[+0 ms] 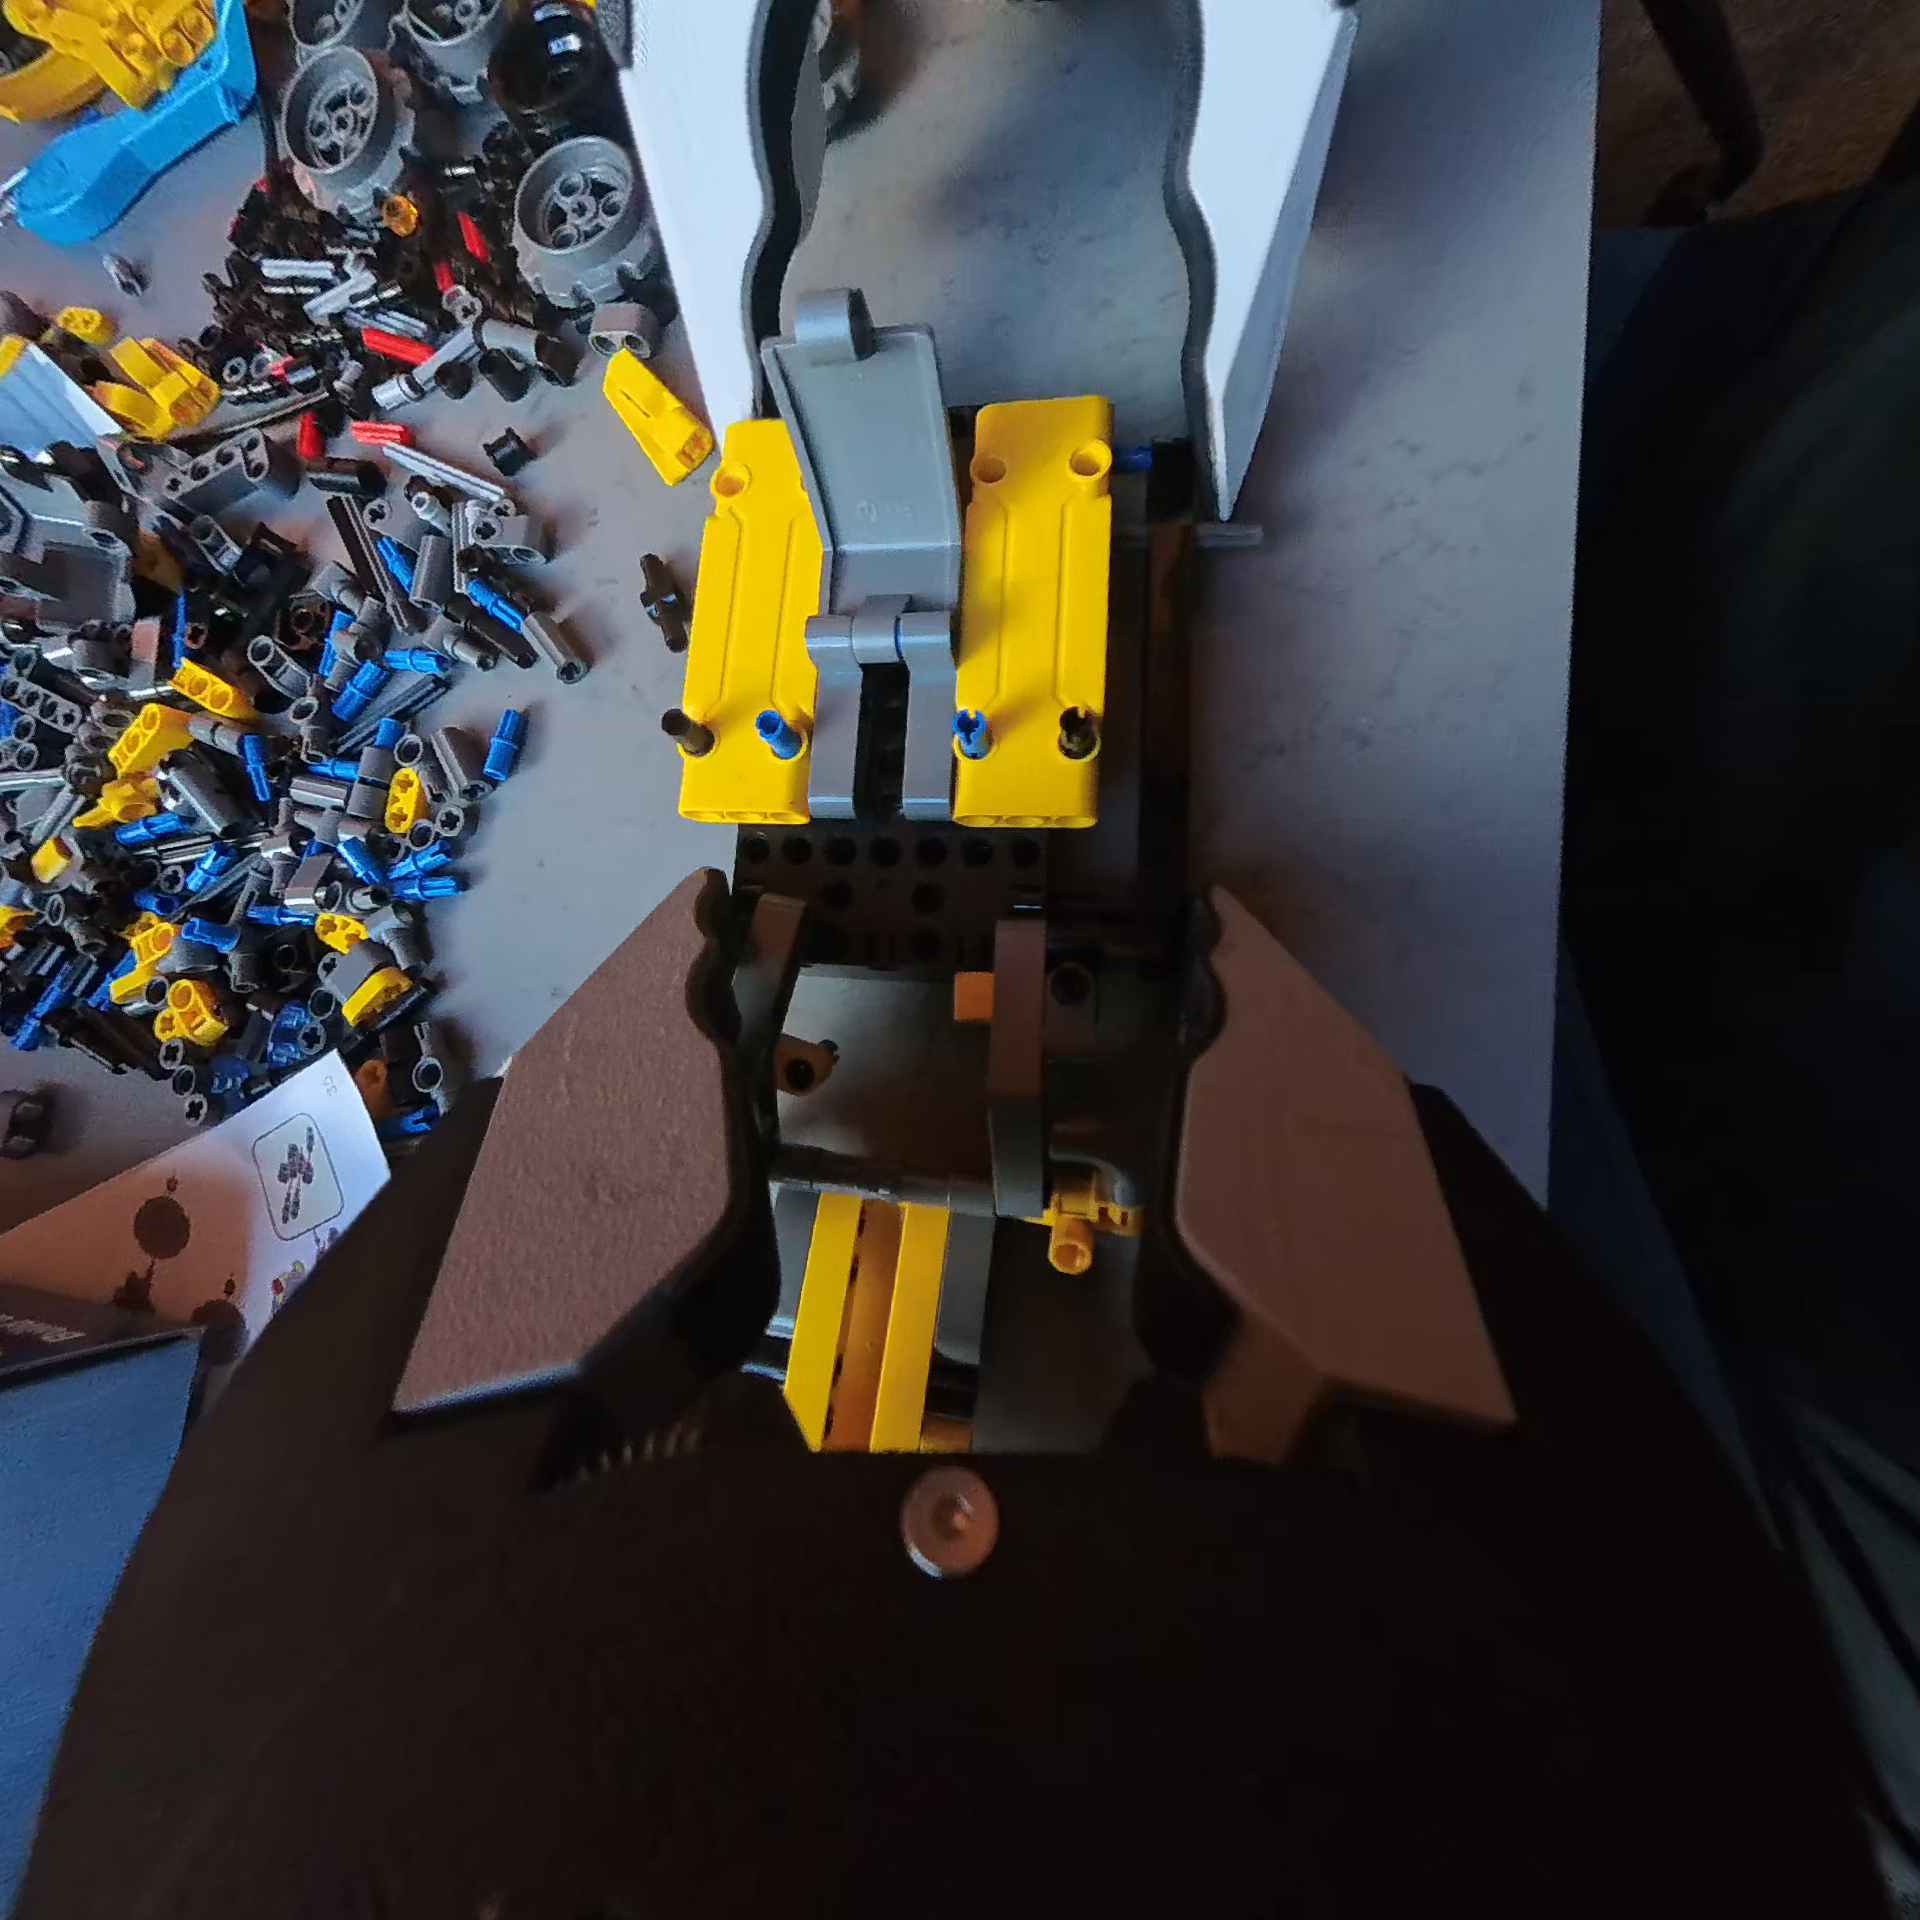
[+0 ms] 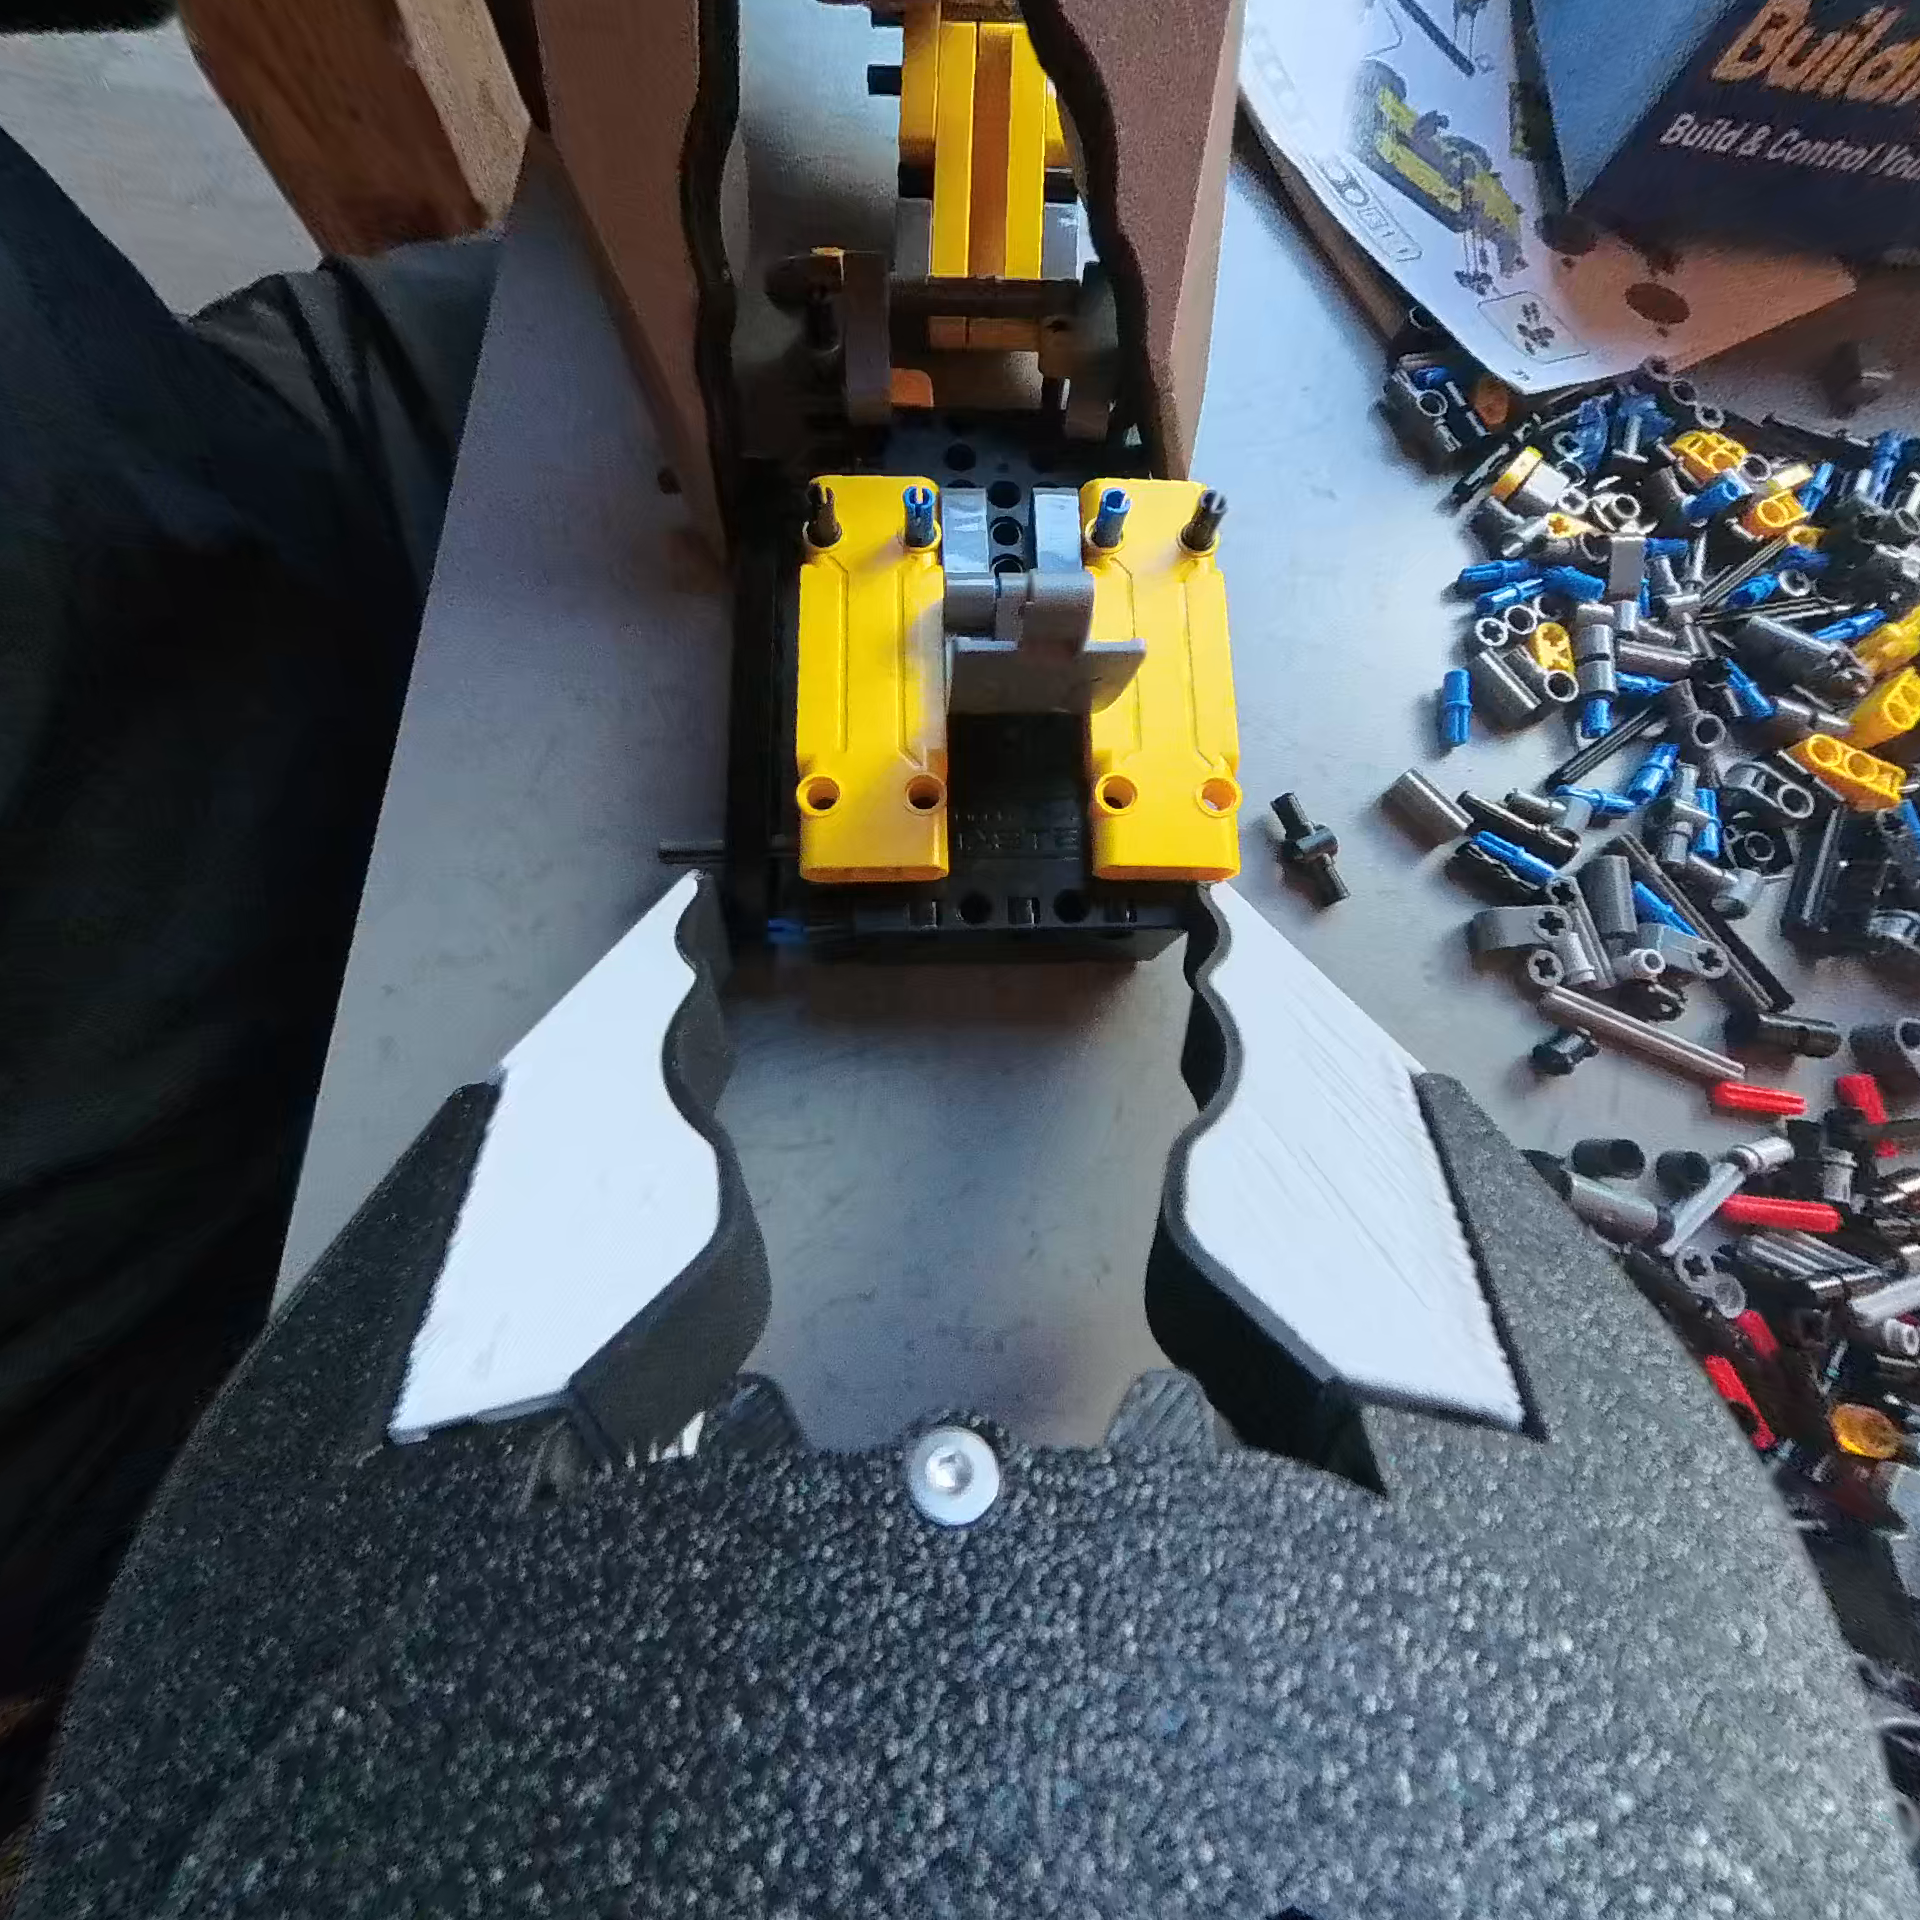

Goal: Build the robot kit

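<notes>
A brick-built model with two yellow panels (image 1: 748, 623), a grey seat piece (image 1: 883, 468) and a black frame lies on the grey table (image 1: 1351, 727). My left gripper (image 1: 961, 914), with brown fingers (image 1: 582, 1143), is shut on the model's near end, one finger against each side of the frame. My right gripper (image 2: 951, 899), with white fingers (image 2: 582, 1174), is open. Its tips flank the opposite end of the model (image 2: 873, 675). I cannot tell whether they touch it. Both grippers face each other along the model.
A large pile of small loose parts (image 1: 260, 727) (image 2: 1714, 727) covers the table beside the model, with grey wheel hubs (image 1: 577, 213) and a lone black pin (image 2: 1309, 842). An instruction sheet (image 2: 1455, 156) and a box (image 2: 1714, 104) lie near. A person's dark clothing (image 2: 156, 623) borders the table edge. About 8 cm separates my left fingertips from my right.
</notes>
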The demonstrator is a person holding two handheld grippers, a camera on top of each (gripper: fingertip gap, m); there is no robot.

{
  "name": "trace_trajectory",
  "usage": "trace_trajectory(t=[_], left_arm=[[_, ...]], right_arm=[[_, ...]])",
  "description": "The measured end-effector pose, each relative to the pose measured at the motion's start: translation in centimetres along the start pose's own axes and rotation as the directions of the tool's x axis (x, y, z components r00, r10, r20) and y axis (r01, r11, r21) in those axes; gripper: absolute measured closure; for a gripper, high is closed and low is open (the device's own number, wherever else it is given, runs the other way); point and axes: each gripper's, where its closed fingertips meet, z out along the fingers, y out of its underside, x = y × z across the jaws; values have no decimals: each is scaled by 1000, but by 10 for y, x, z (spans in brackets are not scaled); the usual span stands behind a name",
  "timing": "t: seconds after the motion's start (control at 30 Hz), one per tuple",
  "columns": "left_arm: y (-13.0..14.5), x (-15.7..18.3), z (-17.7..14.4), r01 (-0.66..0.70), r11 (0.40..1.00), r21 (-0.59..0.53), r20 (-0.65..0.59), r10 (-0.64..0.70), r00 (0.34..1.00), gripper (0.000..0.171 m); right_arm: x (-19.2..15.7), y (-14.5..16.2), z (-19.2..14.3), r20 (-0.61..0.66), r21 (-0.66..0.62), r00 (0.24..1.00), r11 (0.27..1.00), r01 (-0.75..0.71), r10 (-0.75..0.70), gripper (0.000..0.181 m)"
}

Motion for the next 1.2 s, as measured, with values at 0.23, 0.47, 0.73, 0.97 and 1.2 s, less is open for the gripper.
trace_trajectory(t=[0.23,0.47,0.73,0.97,1.2], left_arm=[[0,-2,0,35,999,-3,1,-35,999,89],[2,-5,-1,50,998,-48,23,-49,999,95],[2,-6,-1,75,997,-10,47,-74,996,93],[1,-6,-1,79,997,3,39,-79,996,93],[-1,-6,0,94,995,33,36,-95,995,93]], right_arm=[[2,-1,0,48,10,998,999,31,-31,96],[7,-3,2,94,22,995,1000,18,-20,96],[8,-4,1,89,29,995,999,32,-35,93],[9,3,-3,-5,11,993,993,115,-115,93],[11,4,-5,33,22,995,996,90,-91,97]])
